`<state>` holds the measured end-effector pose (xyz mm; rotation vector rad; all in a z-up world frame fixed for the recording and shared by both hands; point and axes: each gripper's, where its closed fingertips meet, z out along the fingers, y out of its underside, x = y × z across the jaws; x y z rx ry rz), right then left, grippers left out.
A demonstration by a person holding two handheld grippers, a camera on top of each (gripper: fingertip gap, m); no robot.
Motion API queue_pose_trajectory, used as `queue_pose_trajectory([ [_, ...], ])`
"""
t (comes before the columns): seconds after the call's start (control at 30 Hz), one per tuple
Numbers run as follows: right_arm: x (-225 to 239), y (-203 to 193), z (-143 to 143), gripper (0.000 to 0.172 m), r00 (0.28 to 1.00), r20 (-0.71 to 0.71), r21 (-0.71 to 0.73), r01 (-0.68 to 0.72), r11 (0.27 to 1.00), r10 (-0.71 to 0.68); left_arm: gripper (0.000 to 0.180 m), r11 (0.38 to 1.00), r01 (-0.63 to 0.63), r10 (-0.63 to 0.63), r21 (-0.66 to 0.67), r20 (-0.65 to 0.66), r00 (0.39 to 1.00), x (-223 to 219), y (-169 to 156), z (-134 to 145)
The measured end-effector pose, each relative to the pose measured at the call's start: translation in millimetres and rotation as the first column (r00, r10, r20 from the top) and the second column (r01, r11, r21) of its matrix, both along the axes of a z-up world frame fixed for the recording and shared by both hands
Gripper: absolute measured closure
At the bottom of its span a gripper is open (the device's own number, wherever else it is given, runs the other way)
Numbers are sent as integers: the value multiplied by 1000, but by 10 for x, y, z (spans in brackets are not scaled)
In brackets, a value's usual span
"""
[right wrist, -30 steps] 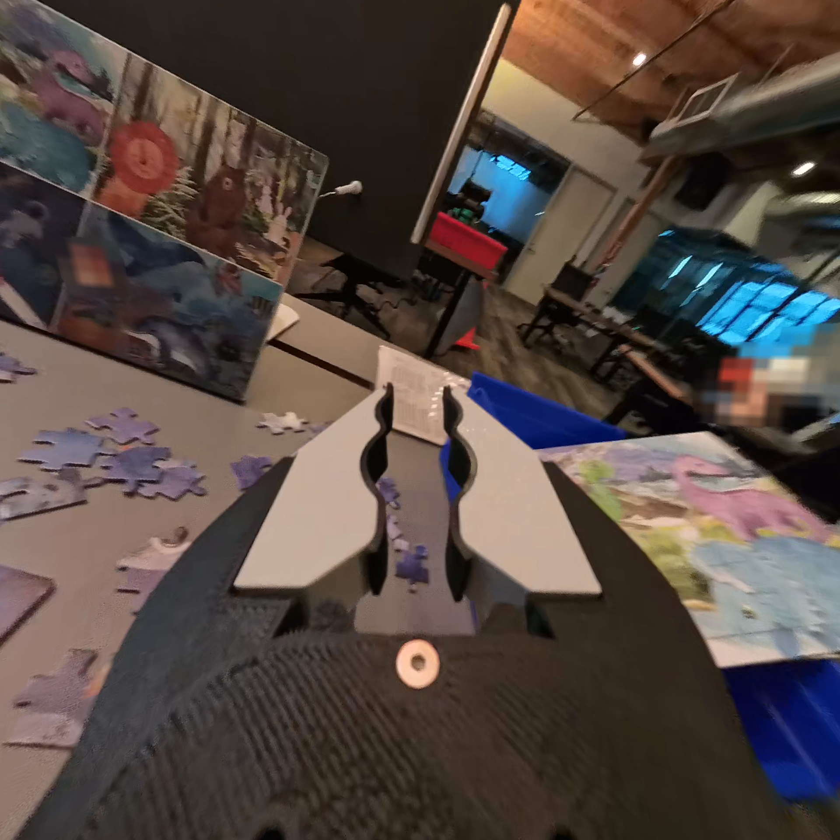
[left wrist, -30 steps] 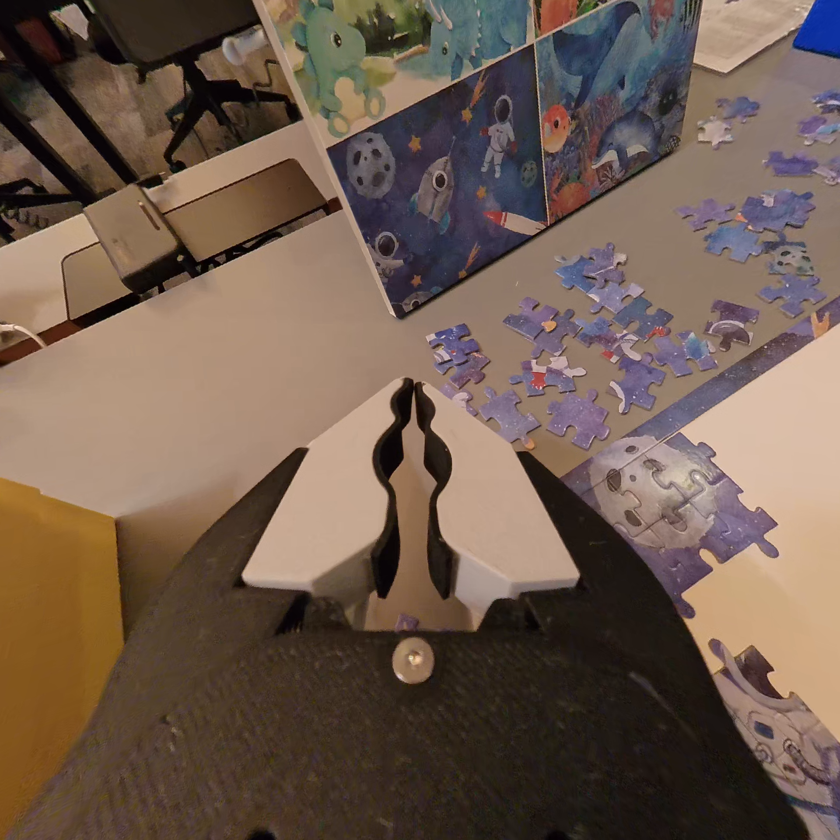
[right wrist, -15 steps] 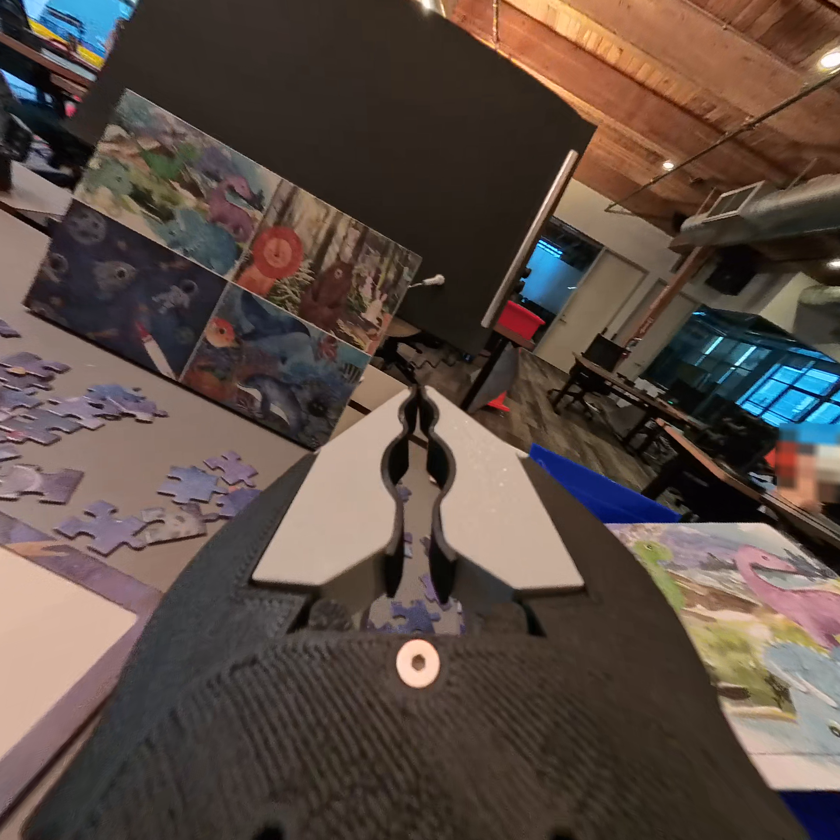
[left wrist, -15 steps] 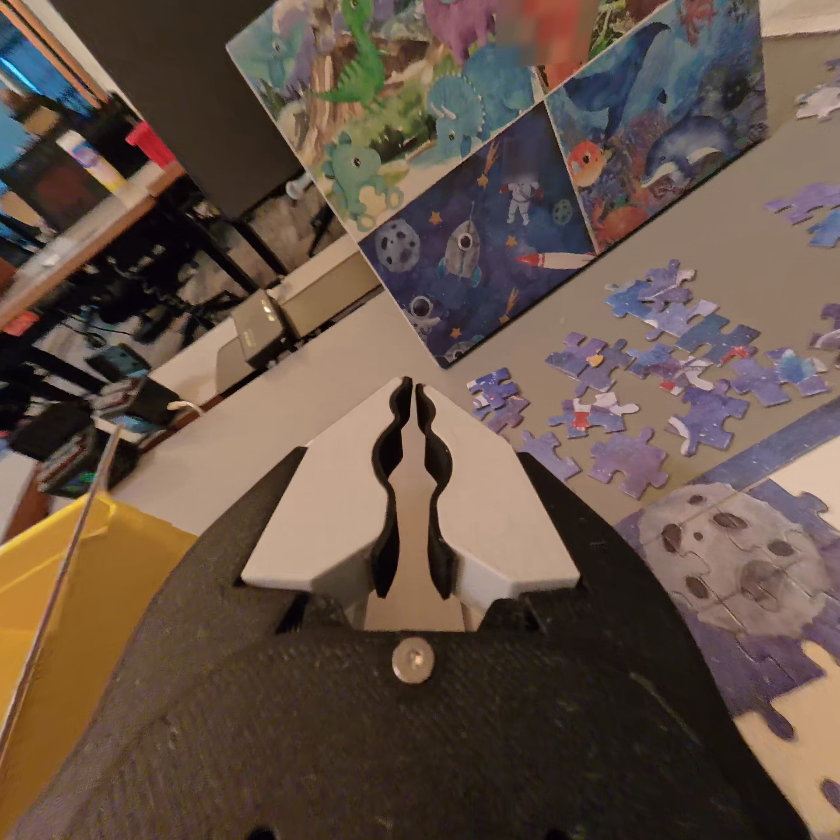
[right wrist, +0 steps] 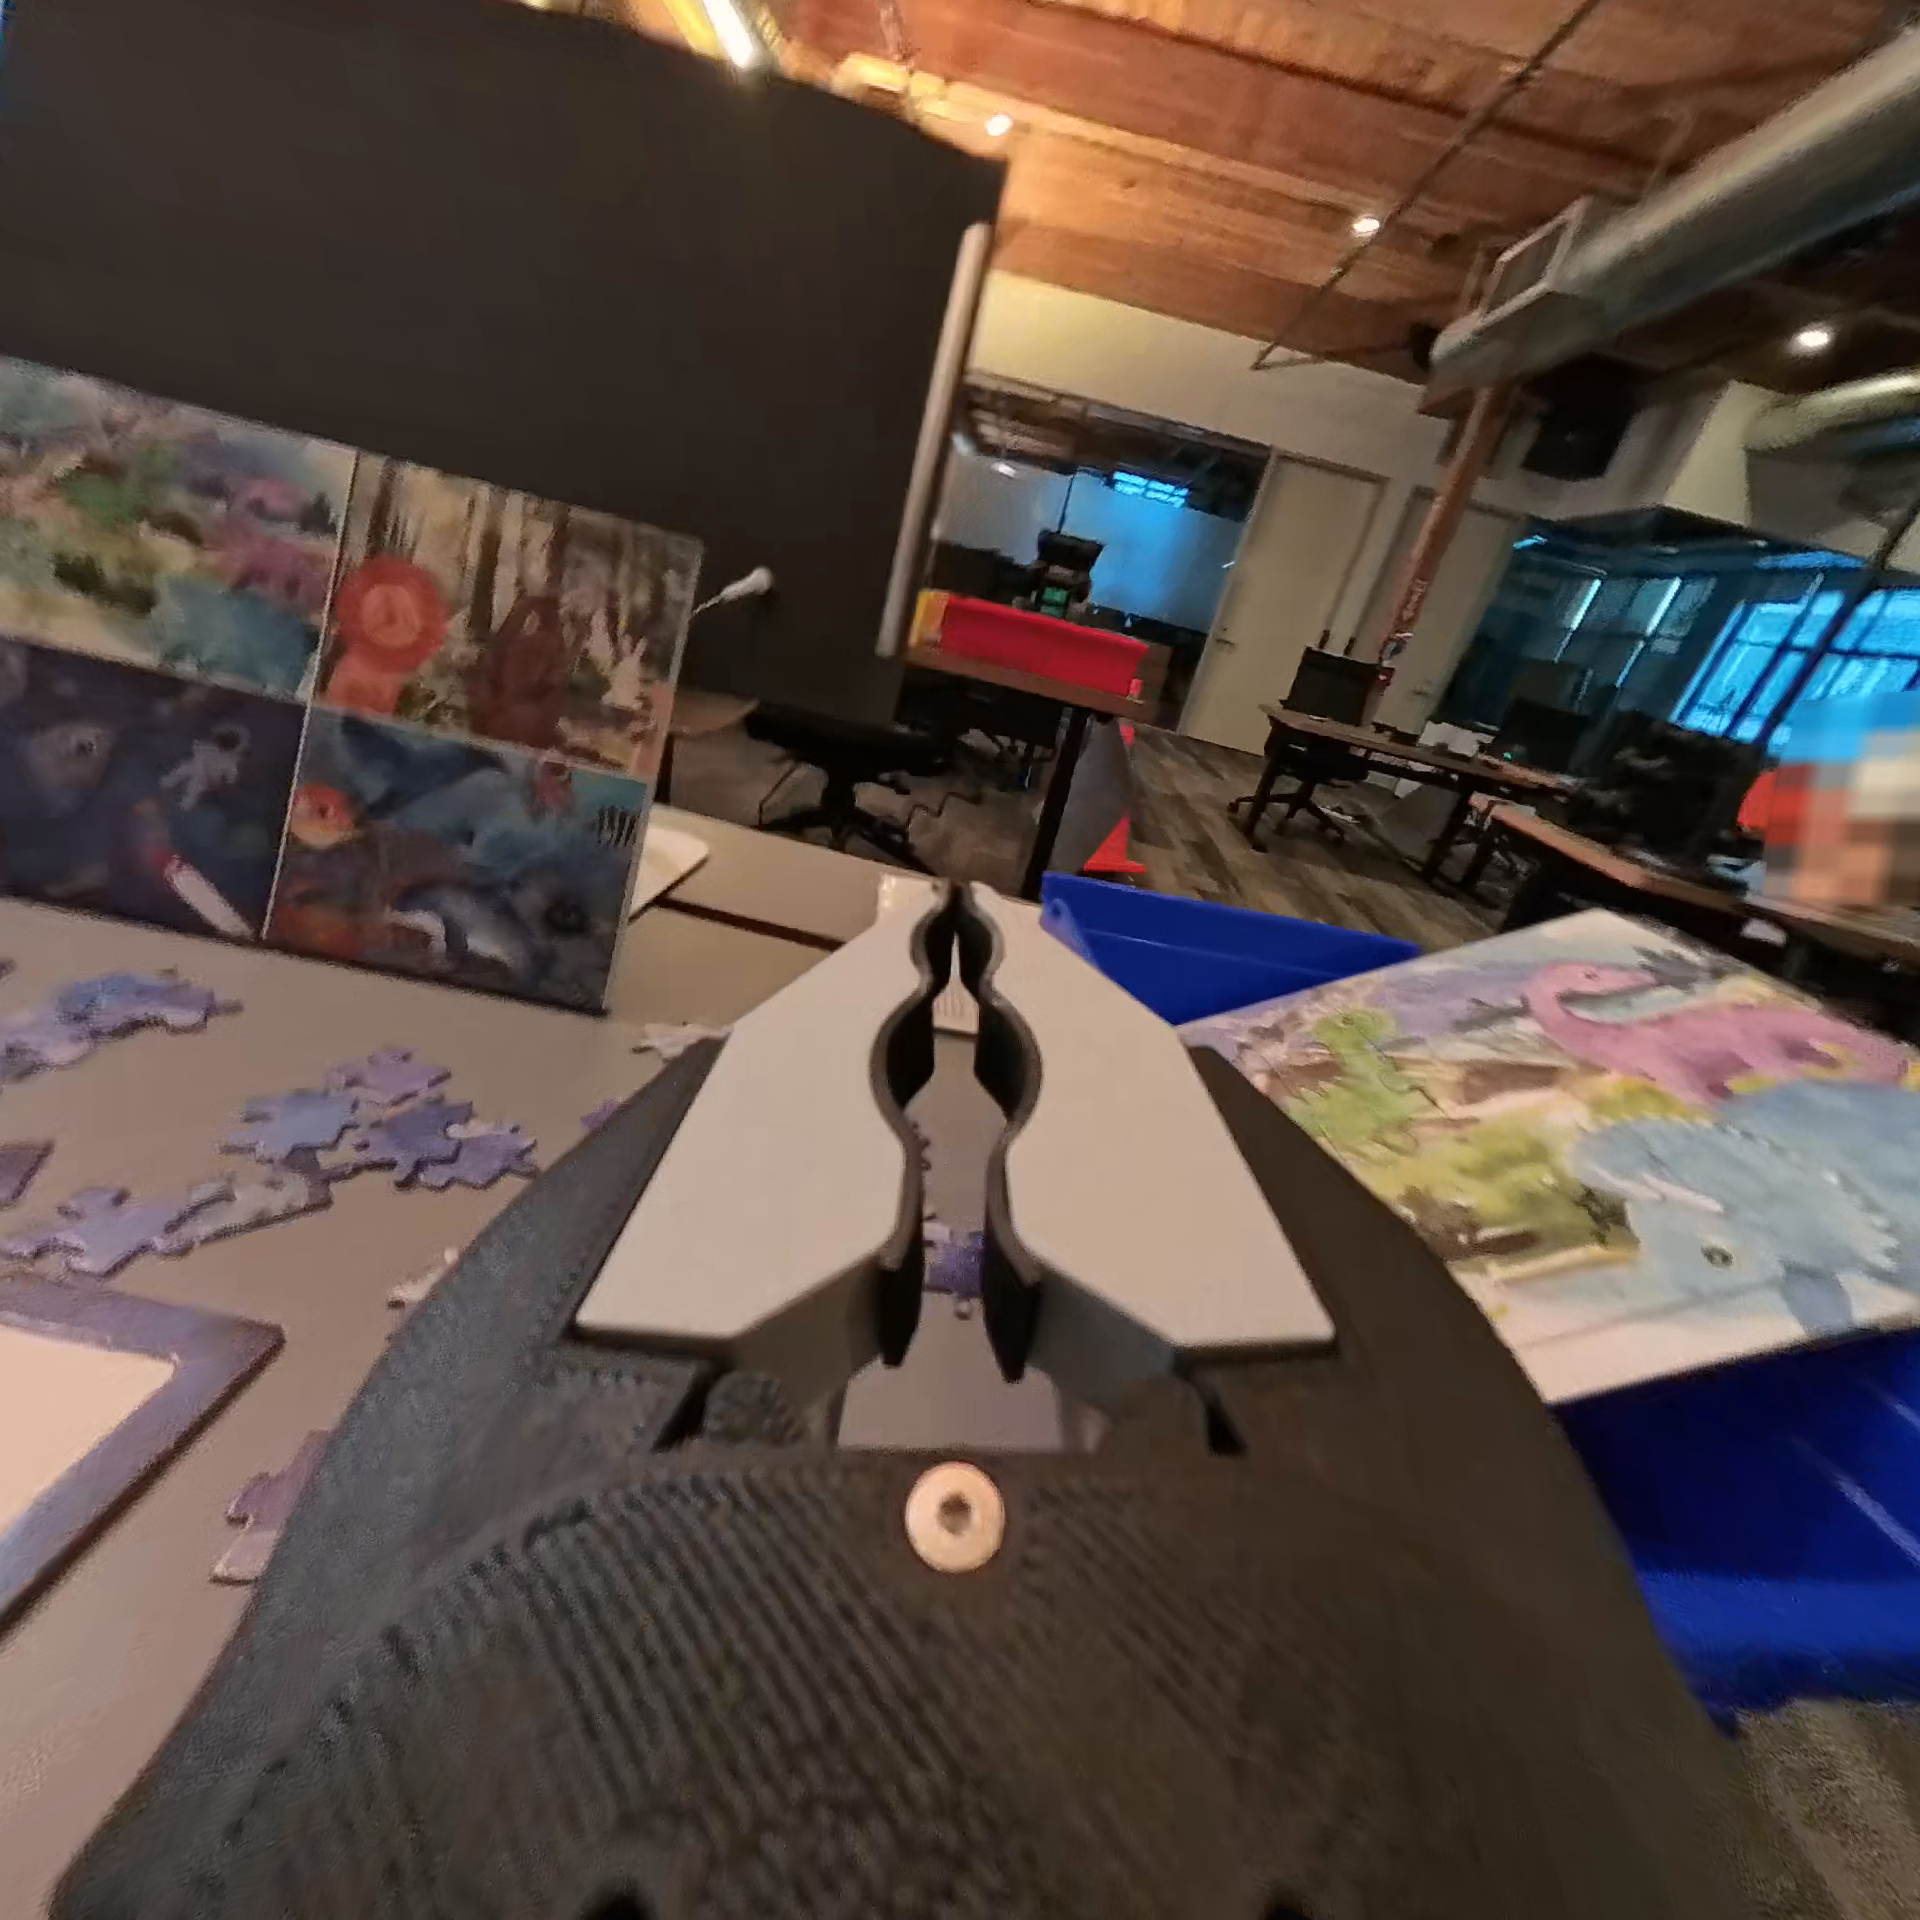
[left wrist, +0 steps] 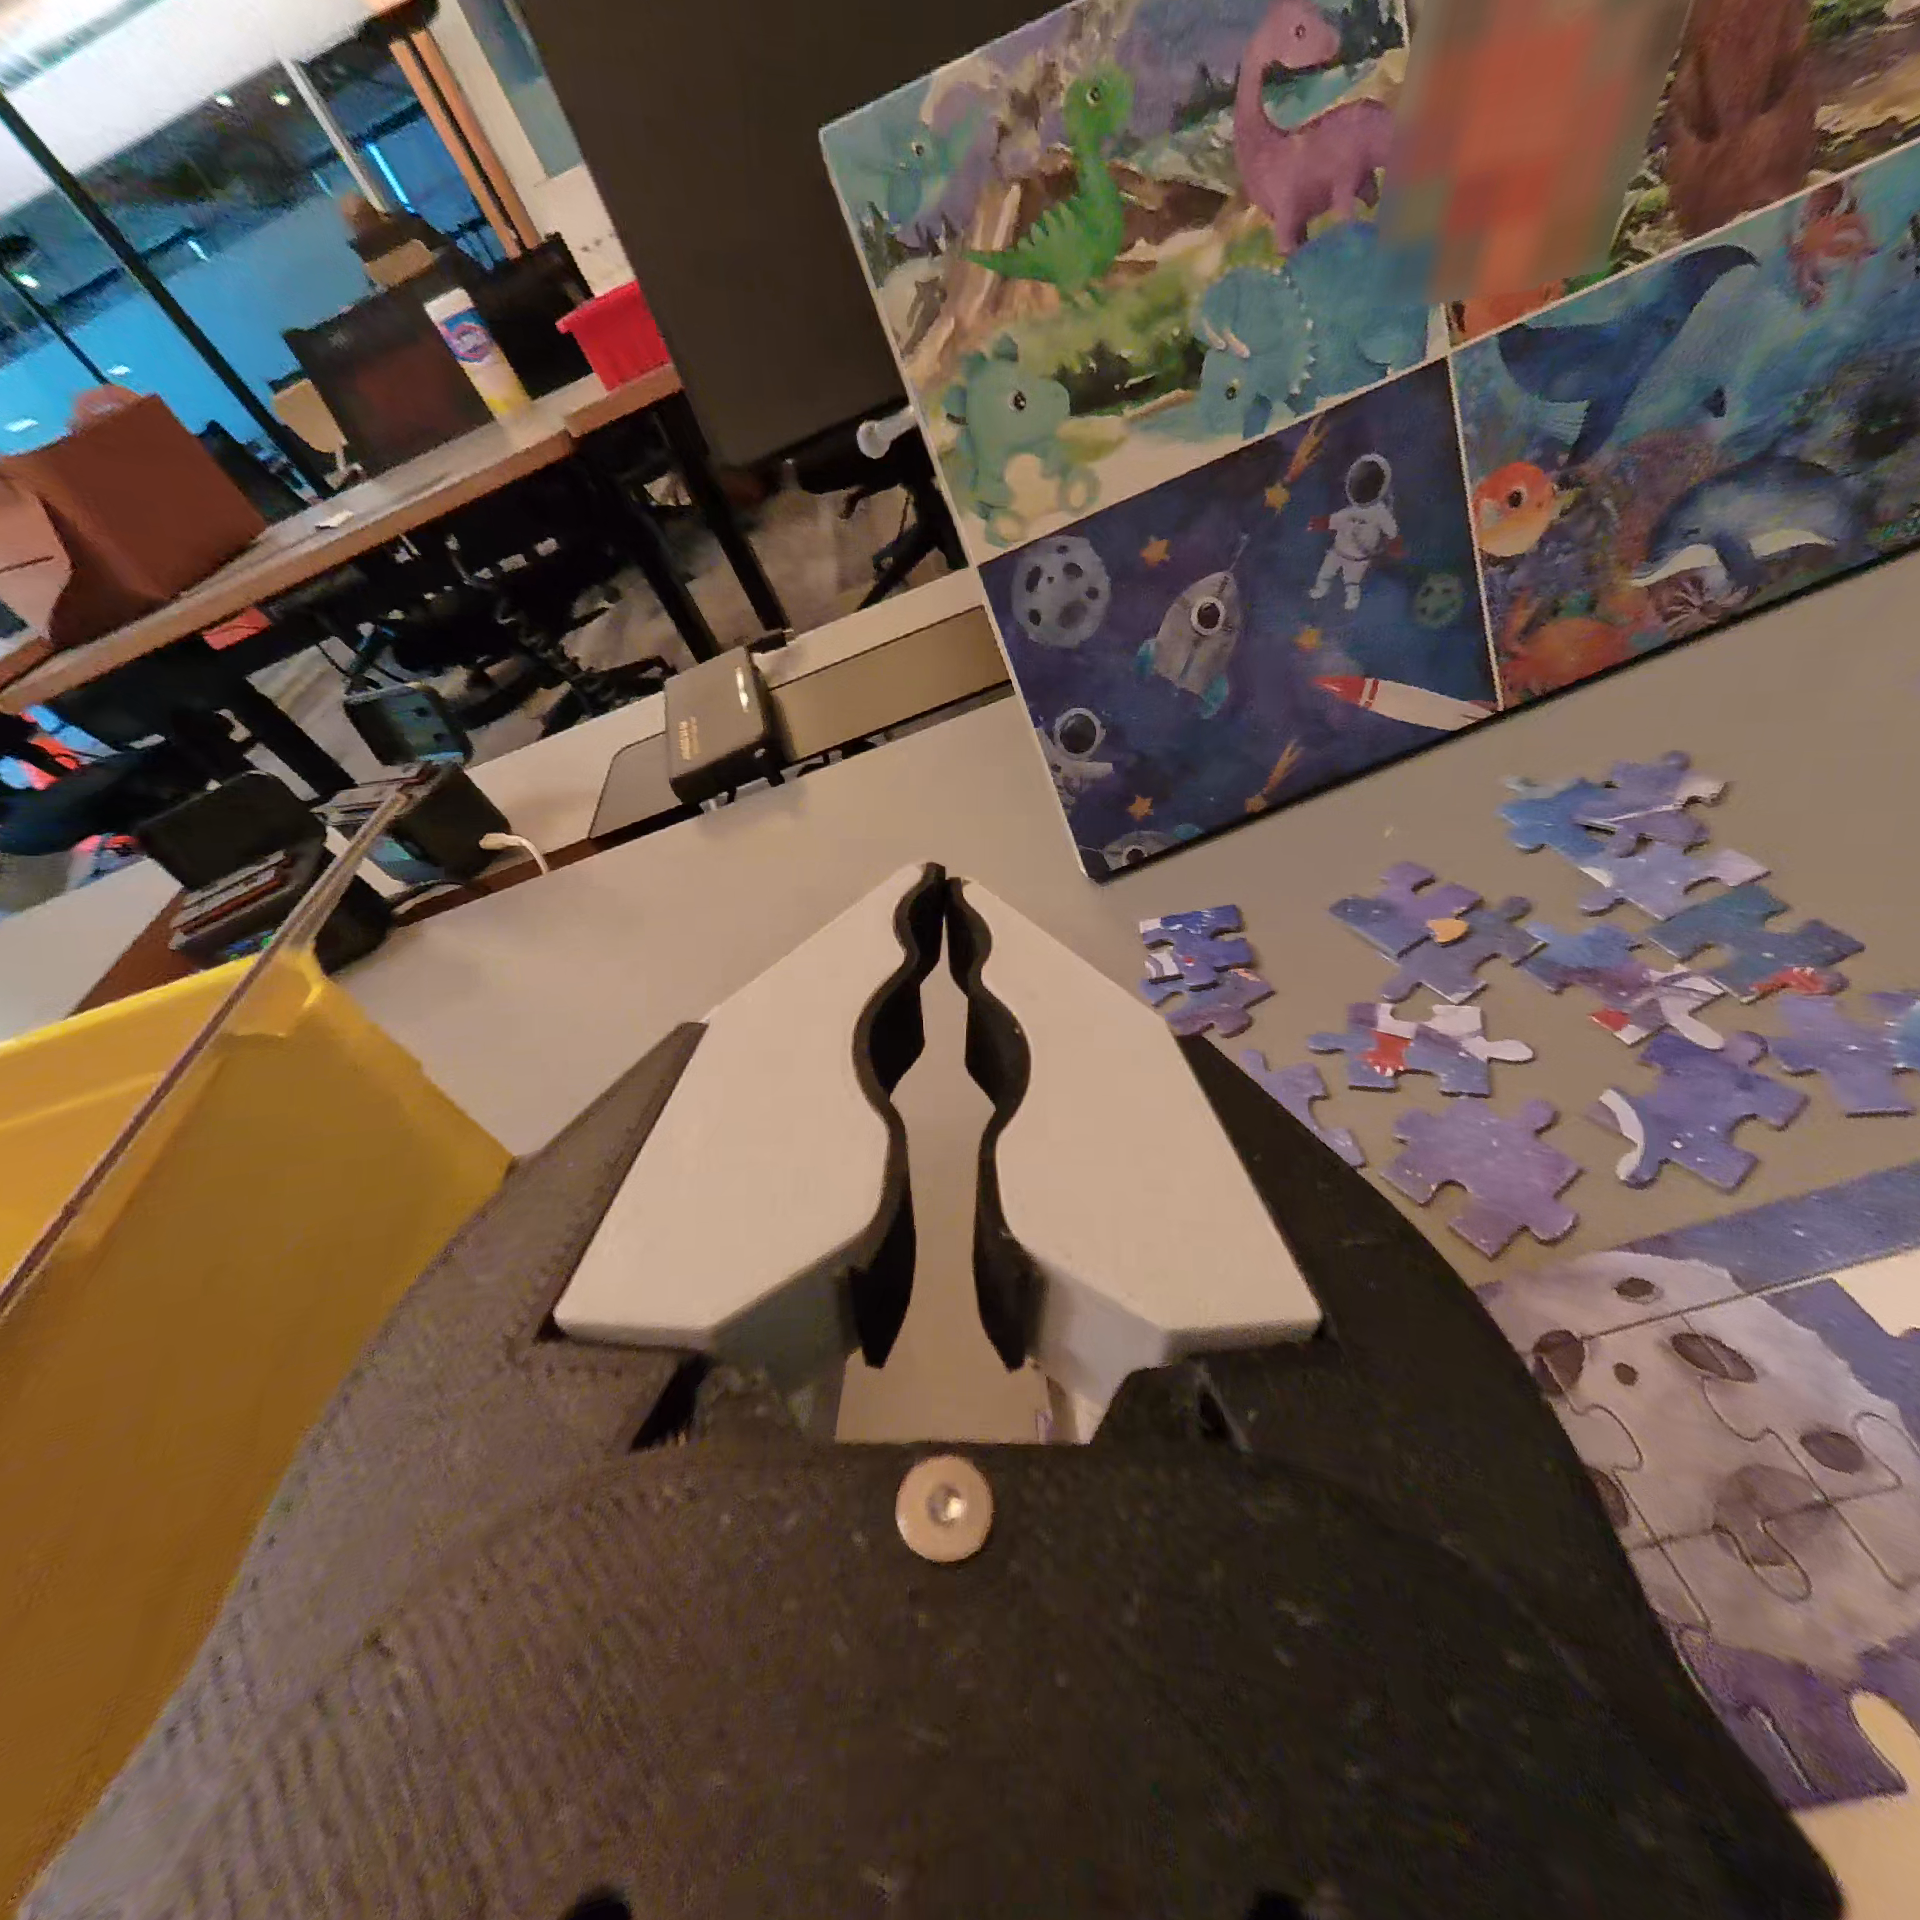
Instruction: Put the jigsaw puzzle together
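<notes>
- Left wrist view: the grey table point(left wrist: 665, 966) carries a partly assembled puzzle point(left wrist: 1714, 1455), with loose pieces point(left wrist: 1475, 1174) scattered beside it, unplaced.
- Left gripper point(left wrist: 940, 883): tips pressed together, gripping nothing.
- Right gripper point(right wrist: 956, 904): likewise closed, empty, above the table.

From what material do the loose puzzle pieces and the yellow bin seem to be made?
The loose puzzle pieces look like die-cut cardboard with a matte printed face: thin flat tabs, pale cut edges. The yellow bin looks like moulded plastic: even colour, smooth, slightly glossy wall. Neither material is certain from its look alone.
</notes>
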<state>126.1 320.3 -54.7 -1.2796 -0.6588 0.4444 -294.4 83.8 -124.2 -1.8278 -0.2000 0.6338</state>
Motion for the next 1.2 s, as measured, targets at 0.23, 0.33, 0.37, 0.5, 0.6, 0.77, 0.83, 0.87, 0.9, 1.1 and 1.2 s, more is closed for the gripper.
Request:
queue_pose_trajectory([
  [0.23, 43, 39, -24, 172, 993, -111, -73, -58, 996, 50, 180, 995, 102, -99, -8, 159, 982, 48, 15, -171],
  [0.33, -123, 77, -221, 172, 998, -21, -141, -63, 988, 61, 180, 987, 158, -160, 29, 165, 973, 107, 22, -130],
  [0.37, -182, 81, -286, 172, 997, 2, -162, -72, 984, 73, 180, 986, 161, -165, 43, 159, 973, 108, 19, -110],
  [0.5, -356, 95, -513, 172, 990, 89, -209, -86, 974, 107, 180, 982, 182, -189, 57, 135, 973, 121, 16, -98],
  [0.6, -432, 103, -614, 172, 984, 126, -218, -95, 971, 124, 180, 981, 176, -186, 79, 146, 972, 93, 11, -94],
  [0.77, -308, 191, -511, 172, 992, 120, -130, -33, 991, 49, 180, 923, 141, -203, 358, 143, 969, 7, -113, 281],
  [0.83, -253, 229, -470, 172, 997, 63, -146, -40, 988, 50, 180, 917, 129, -200, 377, 156, 967, -54, -128, 273],
  [0.87, -240, 244, -465, 172, 998, 36, -161, -51, 986, 58, 180, 919, 121, -191, 376, 155, 969, -89, -130, 253],
  [0.9, -238, 253, -468, 172, 998, 16, -174, -64, 983, 68, 180, 922, 117, -183, 370, 150, 972, -116, -125, 223],
  [1.1, -403, 131, -504, 172, 985, 102, -96, -127, 987, 137, 180, 932, 119, -152, 343, 71, 986, -165, -90, 178],
  [1.2, -403, 102, -488, 172, 984, 129, -40, -121, 992, 125, 180, 930, 136, -163, 341, 53, 985, -138, -70, 179],
])
